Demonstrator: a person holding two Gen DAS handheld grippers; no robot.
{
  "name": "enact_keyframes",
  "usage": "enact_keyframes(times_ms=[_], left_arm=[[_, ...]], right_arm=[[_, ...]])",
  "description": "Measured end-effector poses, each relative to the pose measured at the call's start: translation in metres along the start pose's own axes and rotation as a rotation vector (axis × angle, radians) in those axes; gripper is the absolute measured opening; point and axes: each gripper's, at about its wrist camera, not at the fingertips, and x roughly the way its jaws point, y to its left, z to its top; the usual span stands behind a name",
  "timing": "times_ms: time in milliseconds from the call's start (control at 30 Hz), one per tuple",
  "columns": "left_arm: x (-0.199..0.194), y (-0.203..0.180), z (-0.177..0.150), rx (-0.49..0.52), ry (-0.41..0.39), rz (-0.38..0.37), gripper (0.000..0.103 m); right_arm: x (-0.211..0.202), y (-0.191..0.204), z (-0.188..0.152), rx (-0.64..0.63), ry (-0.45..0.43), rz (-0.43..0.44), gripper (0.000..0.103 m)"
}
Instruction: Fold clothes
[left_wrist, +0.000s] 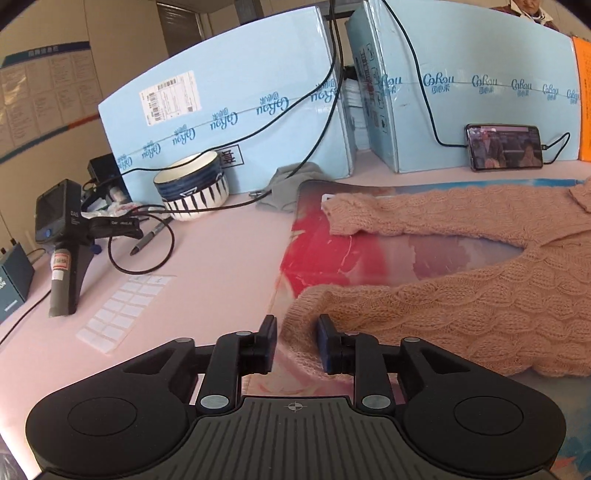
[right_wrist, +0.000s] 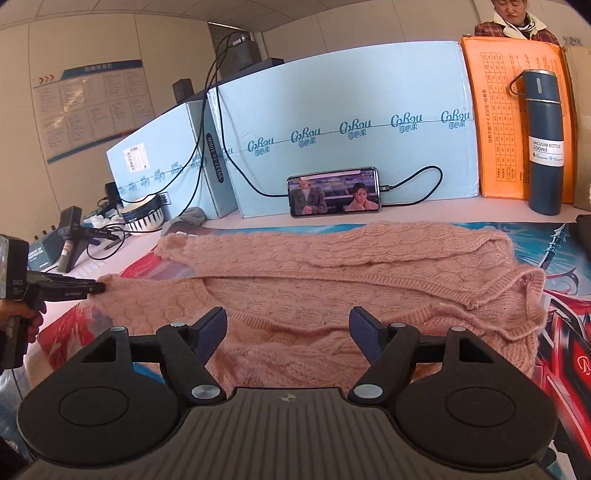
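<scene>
Garment: a pink cable-knit sweater (right_wrist: 332, 280) lies spread across a printed mat (left_wrist: 325, 251) on the bench (left_wrist: 207, 266), its length running left to right, one sleeve (left_wrist: 369, 218) along the far edge.
Left tongs (left_wrist: 297, 341): partly spread, with the sweater's left end between the pads; the left pad shows a gap to the knit, so this reads as not pinching.
Right tongs (right_wrist: 288, 332): spread wide and empty, hovering over the sweater's near middle, no pad visibly on the cloth.
Step in hand: probably regripping for the next fold, judging by both tongs standing unclenched over a partly gathered garment.
Doing it well: take the left end by its ribbed edge, deep enough to catch every layer; set the right tongs on the near edge well apart from the left, so the cloth lifts as one straight line, not a sag.
Risk: loose knit stretches and snags; a shallow pinch may slip.
Surroundings: phone (right_wrist: 334, 195) and flask (right_wrist: 545, 144) stand beyond the far edge, clear of the fold.
</scene>
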Motion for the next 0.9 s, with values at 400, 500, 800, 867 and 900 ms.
enact_keyframes(times_ms=[400,500,800,867,900], left_arm=[[-0.047,-0.094,0.041,0.120,-0.263,-0.711,0.090],[-0.037,-0.137,0.042,0.233,-0.206,-0.838,0.090],[-0.027,-0.199,0.031,0.432,-0.119,-0.992,0.061],[-0.032,-0.196,0.033,0.420,-0.137,-1.043,0.000],[-0.036,-0.194,0.036,0.403,-0.156,-1.050,0.001]], right_arm=[[0.028,0.007,-0.006,0.006,0.143,0.097,0.019],[0.018,-0.010,-0.003,0.125,0.106,0.118,0.026],[-0.035,-0.025,-0.015,0.119,-0.009,-0.036,0.055],[-0.041,-0.028,-0.018,0.134,-0.030,-0.045,0.059],[-0.044,-0.030,-0.019,0.140,-0.041,-0.051,0.060]])
